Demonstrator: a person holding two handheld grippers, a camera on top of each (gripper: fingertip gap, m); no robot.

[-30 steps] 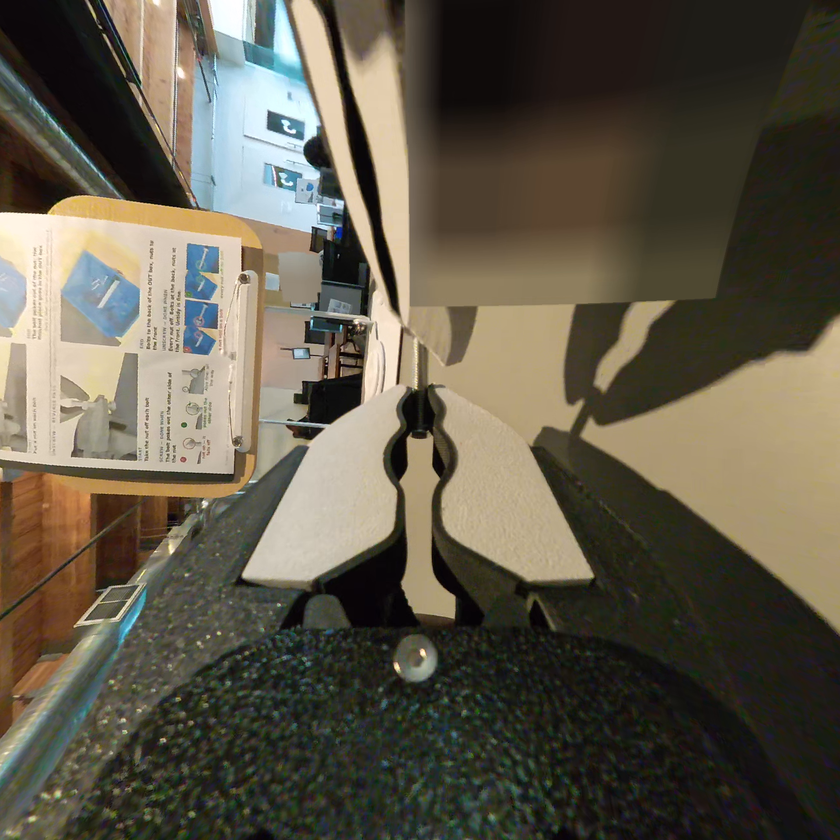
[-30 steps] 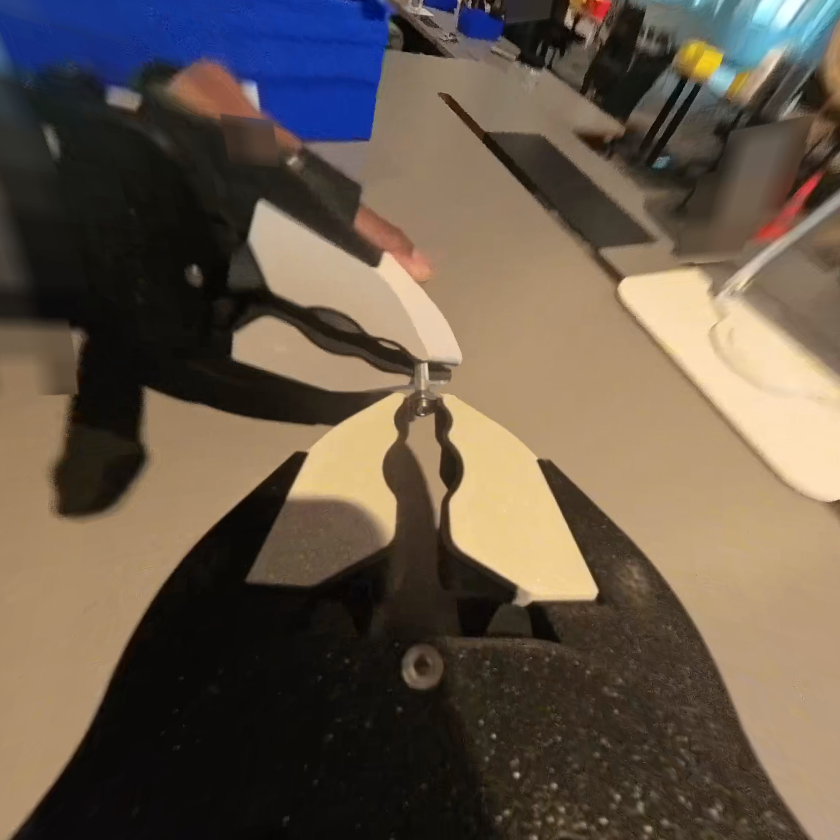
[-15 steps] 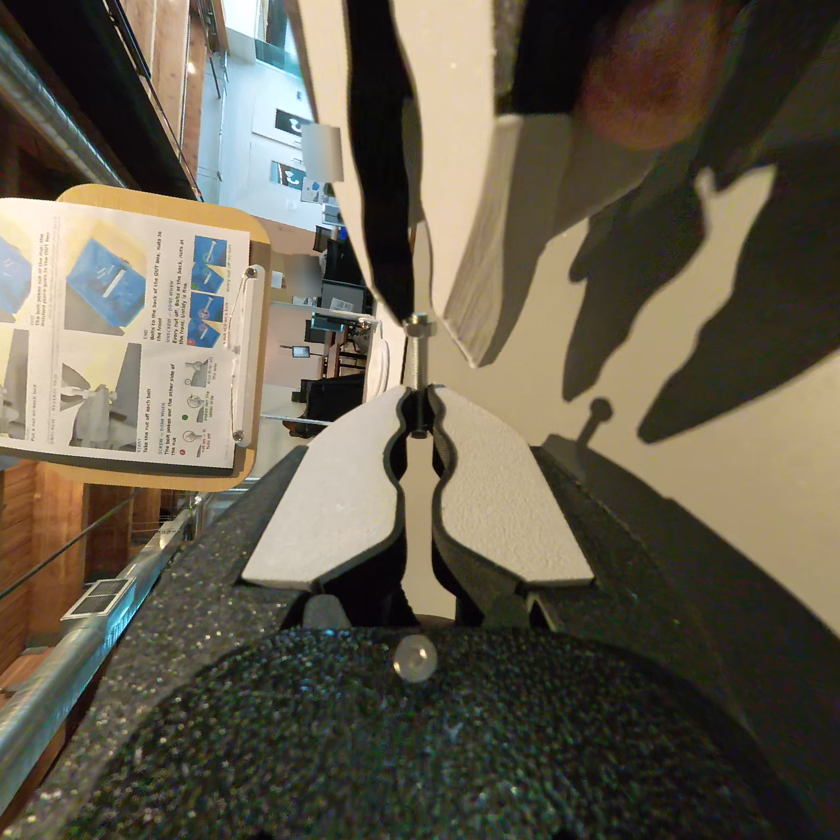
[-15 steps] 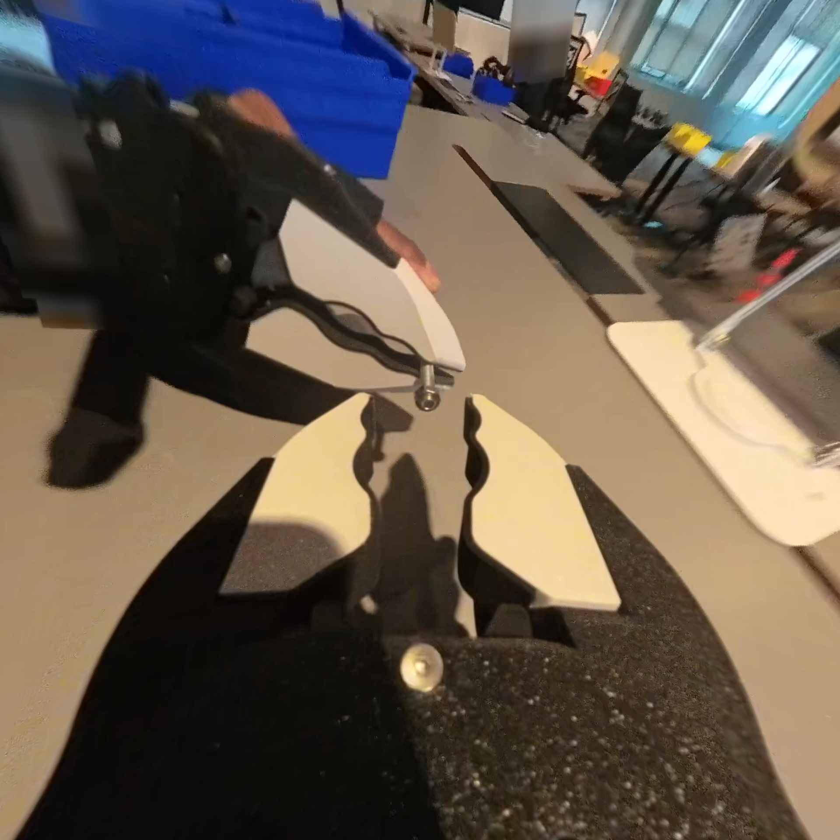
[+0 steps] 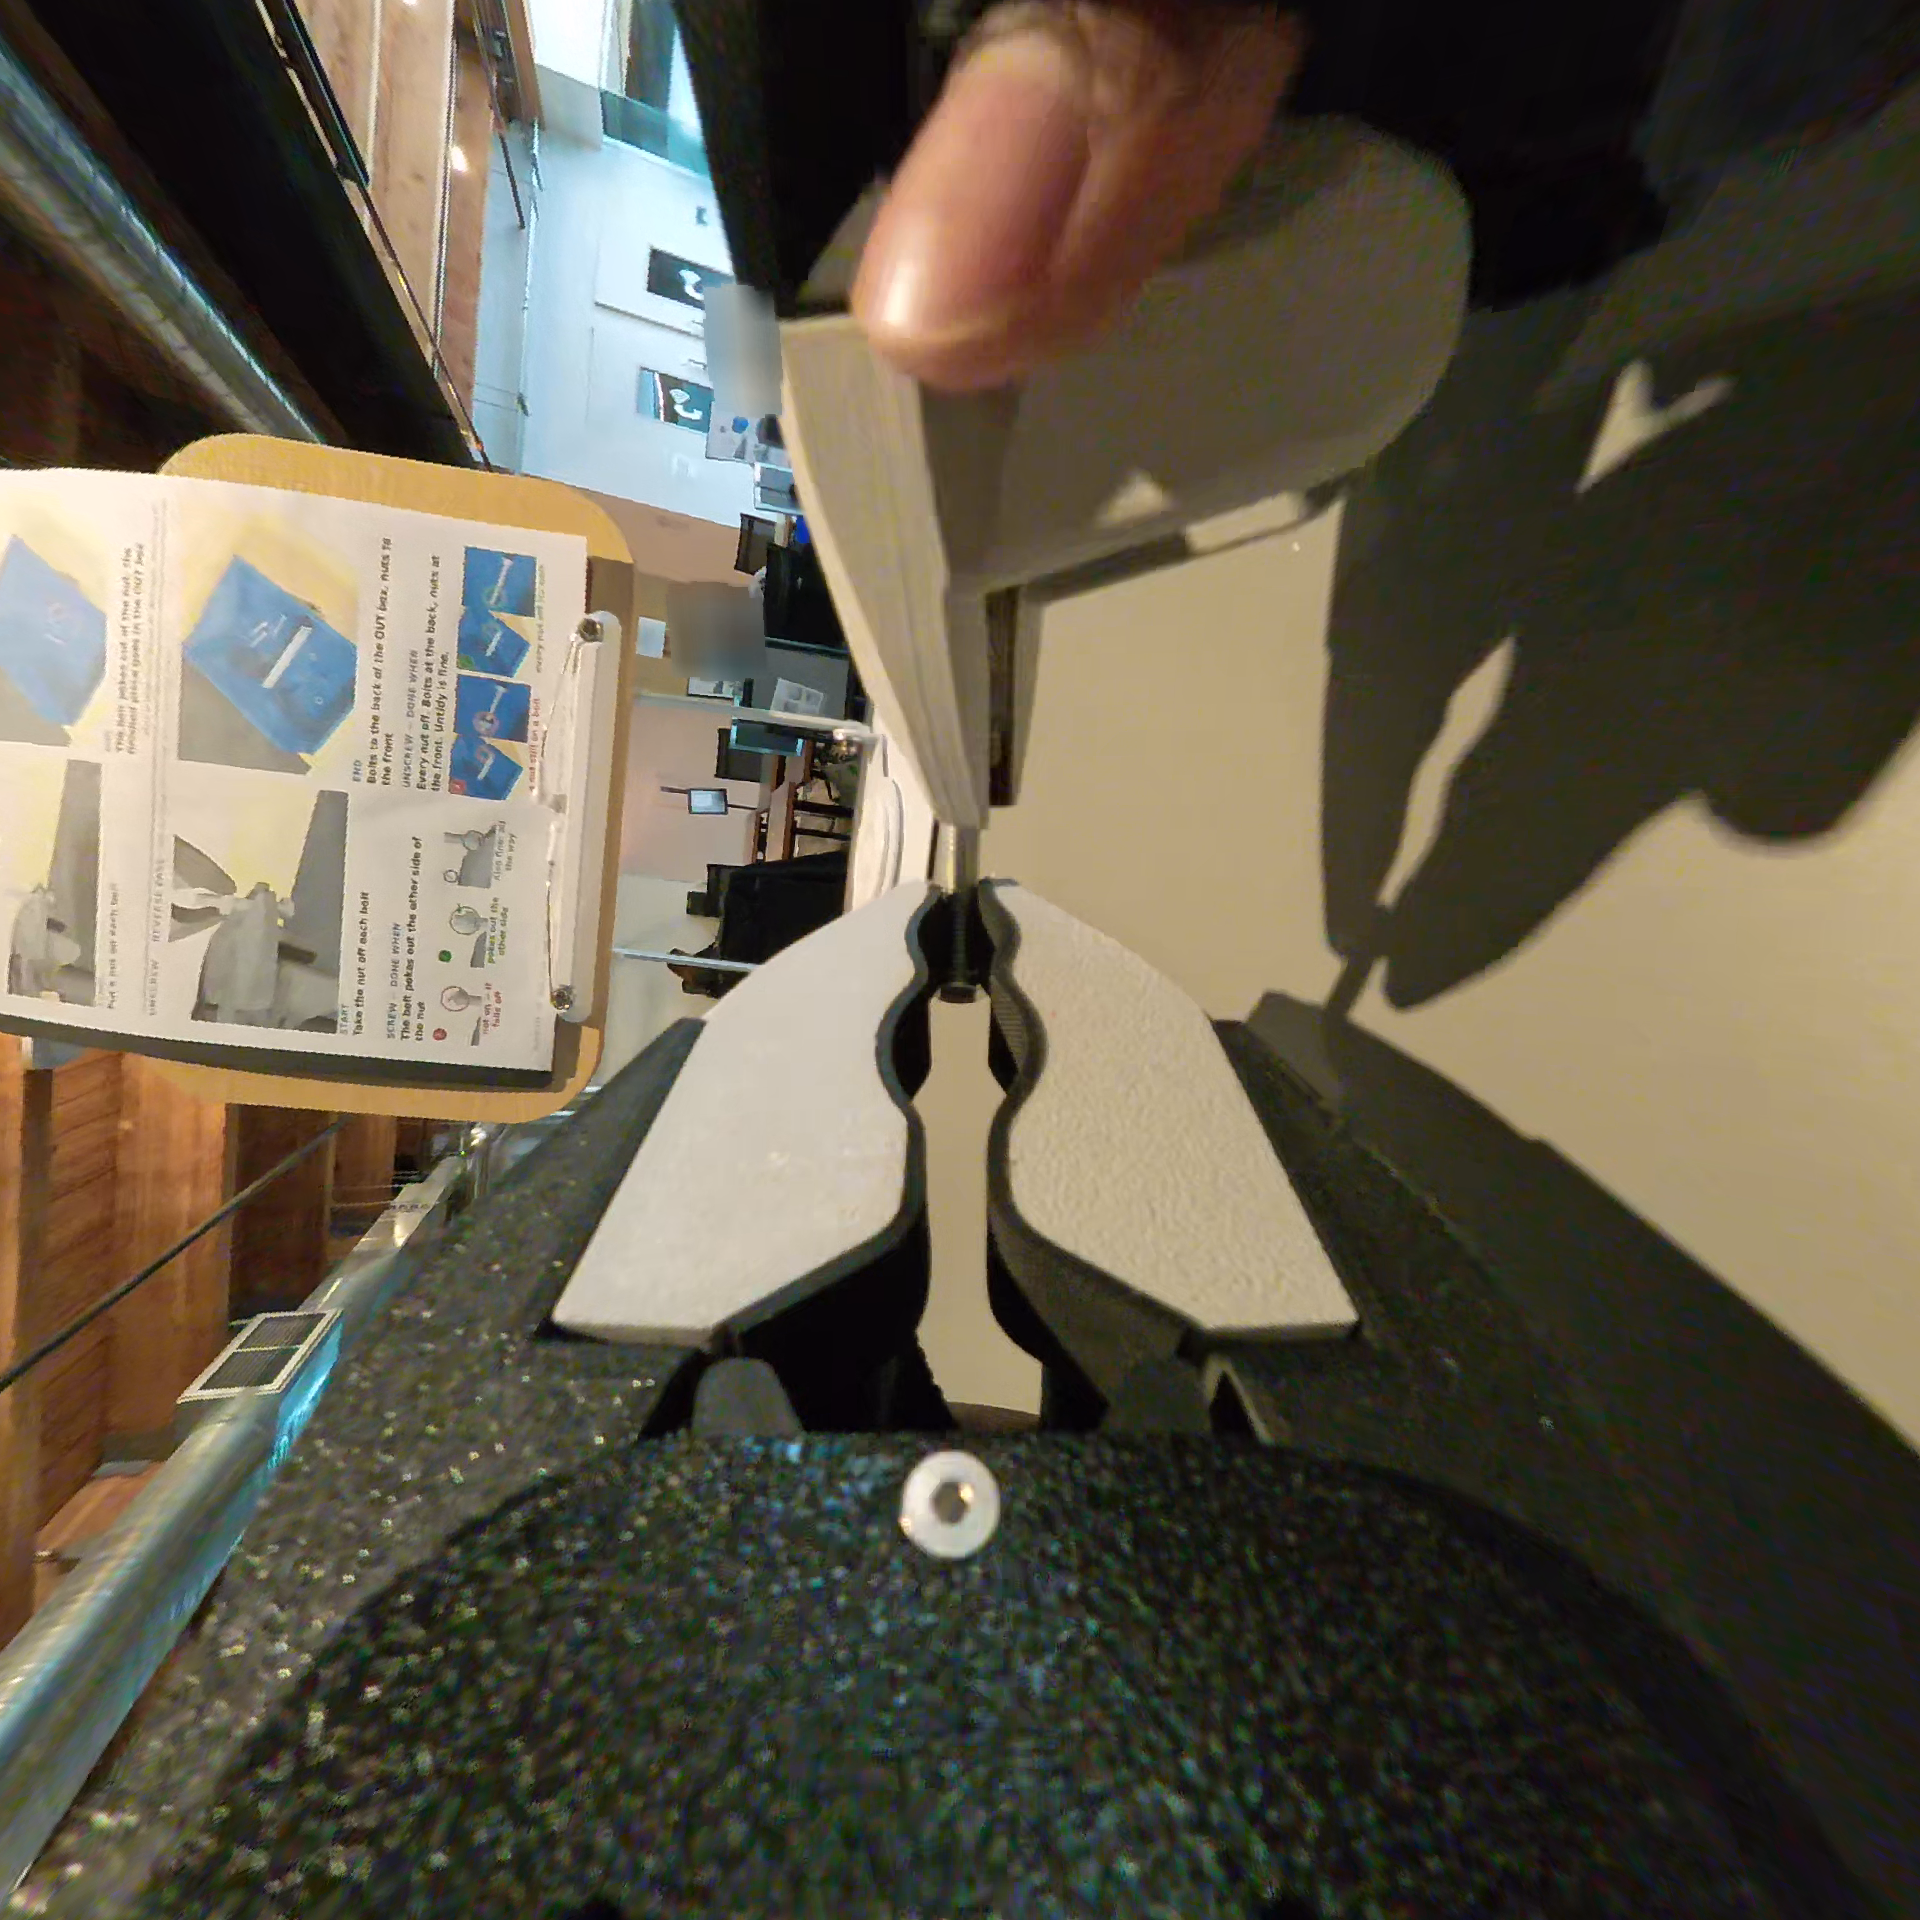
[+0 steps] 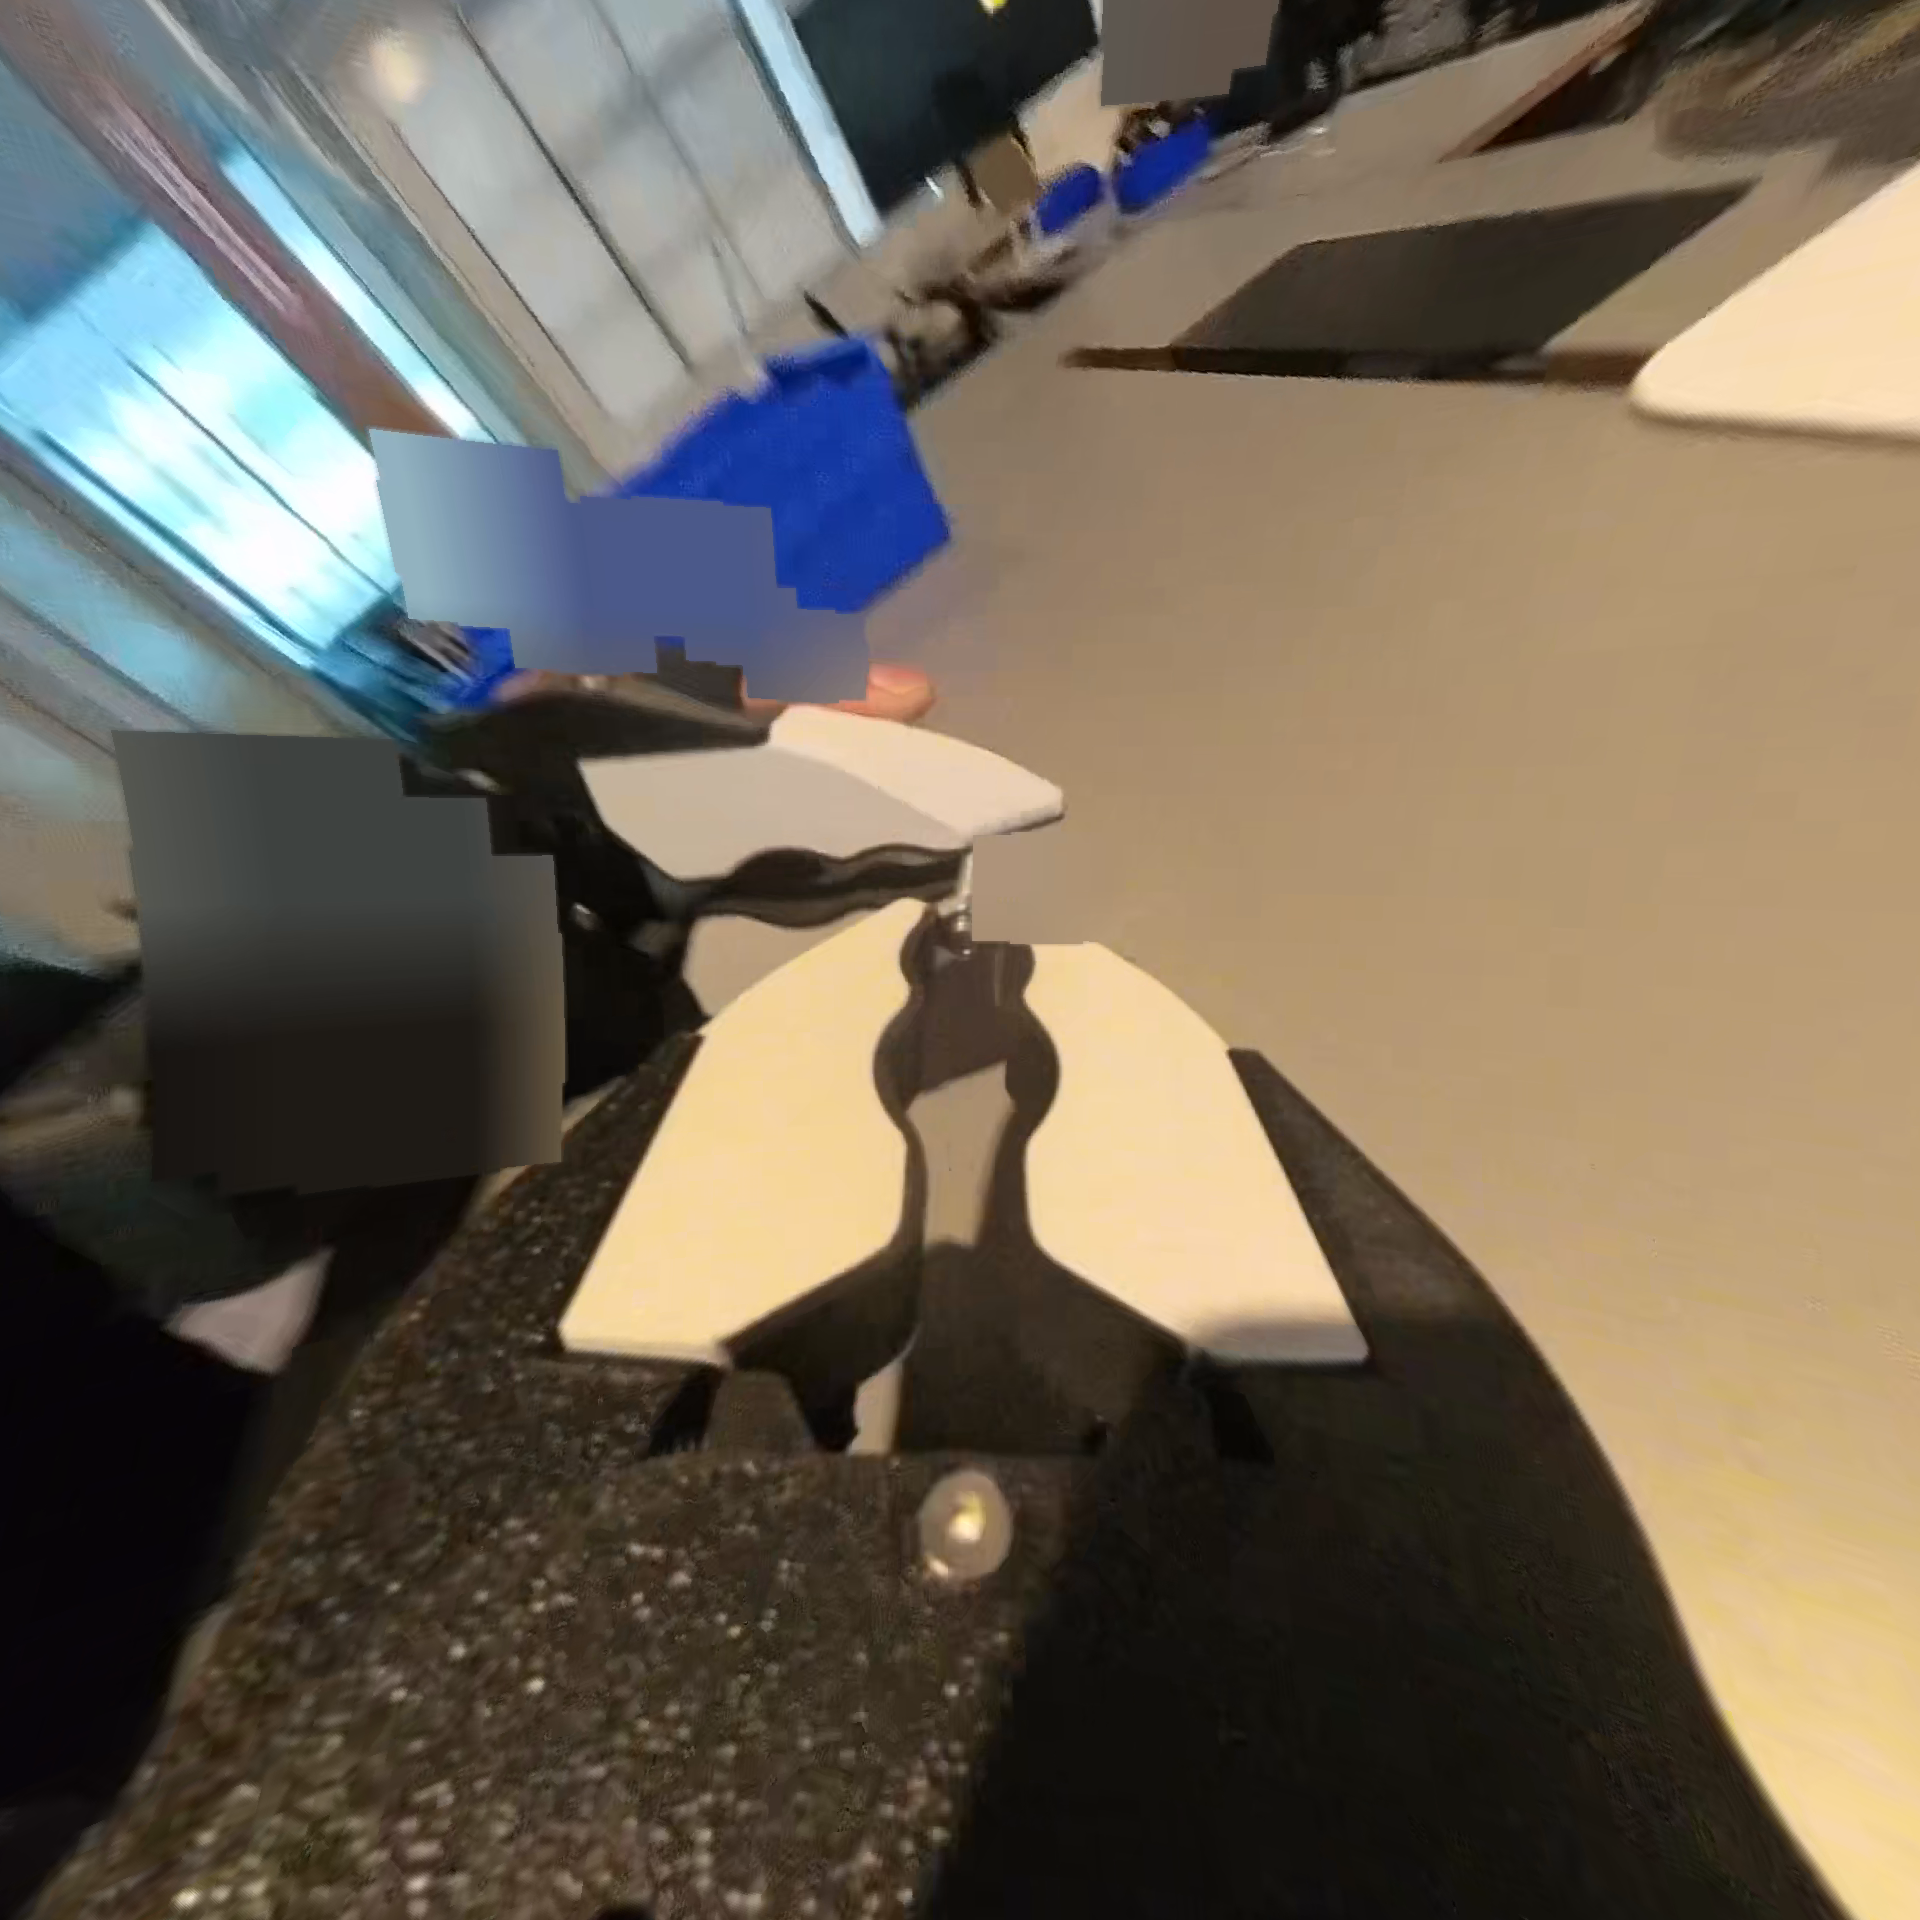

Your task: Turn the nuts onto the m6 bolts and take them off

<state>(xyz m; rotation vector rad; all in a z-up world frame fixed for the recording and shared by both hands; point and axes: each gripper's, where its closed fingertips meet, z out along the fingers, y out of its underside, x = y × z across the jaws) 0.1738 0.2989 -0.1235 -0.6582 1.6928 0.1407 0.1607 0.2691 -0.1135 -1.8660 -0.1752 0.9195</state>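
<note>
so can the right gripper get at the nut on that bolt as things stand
Probably yes. The left gripper is shut on the bolt, and the right gripper already sits closed at the bolt's other end. Nothing stands between them, though the nut itself is too blurred to make out.

The left claw (image 5: 961, 935) is clamped narrow, its pale fingers (image 5: 790, 1101) nearly meeting at the tips. The right claw (image 6: 961, 940), closed at the tips too, meets it tip to tip at a right angle, a bare fingertip (image 5: 997, 208) resting on its finger.
</note>
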